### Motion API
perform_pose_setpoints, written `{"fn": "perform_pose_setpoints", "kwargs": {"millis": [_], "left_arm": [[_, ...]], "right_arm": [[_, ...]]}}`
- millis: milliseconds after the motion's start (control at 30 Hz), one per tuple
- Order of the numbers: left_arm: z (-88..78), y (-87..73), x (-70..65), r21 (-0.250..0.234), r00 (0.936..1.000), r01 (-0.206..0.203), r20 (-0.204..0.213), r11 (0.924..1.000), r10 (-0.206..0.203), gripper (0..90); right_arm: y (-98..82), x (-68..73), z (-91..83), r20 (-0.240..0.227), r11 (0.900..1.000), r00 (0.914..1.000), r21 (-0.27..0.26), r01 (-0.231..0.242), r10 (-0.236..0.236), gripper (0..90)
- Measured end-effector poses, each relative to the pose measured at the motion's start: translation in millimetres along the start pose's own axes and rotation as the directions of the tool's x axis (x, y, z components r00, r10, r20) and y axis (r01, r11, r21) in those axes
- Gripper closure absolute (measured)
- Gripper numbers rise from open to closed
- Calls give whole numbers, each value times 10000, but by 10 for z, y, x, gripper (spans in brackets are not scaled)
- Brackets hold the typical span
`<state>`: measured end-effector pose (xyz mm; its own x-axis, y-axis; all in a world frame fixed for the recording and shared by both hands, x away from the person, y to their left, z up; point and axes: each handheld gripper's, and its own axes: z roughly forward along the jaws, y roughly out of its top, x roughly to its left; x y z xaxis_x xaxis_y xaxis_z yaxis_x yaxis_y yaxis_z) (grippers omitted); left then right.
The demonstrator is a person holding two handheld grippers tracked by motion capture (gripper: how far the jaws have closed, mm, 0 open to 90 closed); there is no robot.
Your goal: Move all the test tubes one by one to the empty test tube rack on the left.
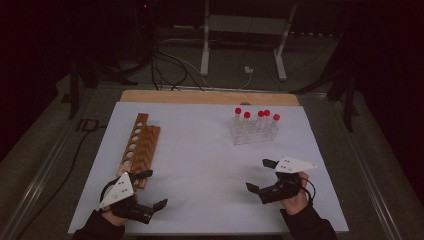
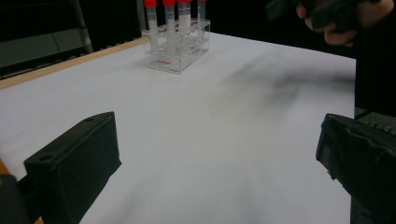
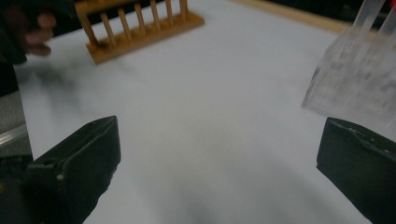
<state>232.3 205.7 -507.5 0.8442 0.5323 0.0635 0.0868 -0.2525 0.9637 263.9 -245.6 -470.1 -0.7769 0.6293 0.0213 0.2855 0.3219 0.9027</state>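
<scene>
Black jaws of the left tool [image 1: 151, 189] stand wide apart, empty, at seven o'clock on the white worktop [image 1: 210, 165]; the right tool [image 1: 261, 174], equally spread and empty, sits at five. The wooden rack [image 1: 139, 147] lies at nine, the clear rack of red-capped tubes [image 1: 254, 129] at one.

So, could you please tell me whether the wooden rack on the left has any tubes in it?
Empty. The wooden rack shows bare holes along its top, and all the red-capped tubes stand in the clear rack.
</scene>
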Motion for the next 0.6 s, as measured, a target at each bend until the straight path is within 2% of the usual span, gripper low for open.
{"fn": "perform_pose_setpoints", "kwargs": {"millis": [267, 600], "left_arm": [[2, -3, 5, -2, 10000, 11, -30, 10000, -11, 3], [6, -8, 18, -27, 10000, 42, -21, 10000, -42, 3]], "right_arm": [[253, -128, -106, 364, 9971, 9993, -741, 155, -128, 0], [448, -355, -102, 876, 9928, 9961, -1173, 234, -131, 0]]}}
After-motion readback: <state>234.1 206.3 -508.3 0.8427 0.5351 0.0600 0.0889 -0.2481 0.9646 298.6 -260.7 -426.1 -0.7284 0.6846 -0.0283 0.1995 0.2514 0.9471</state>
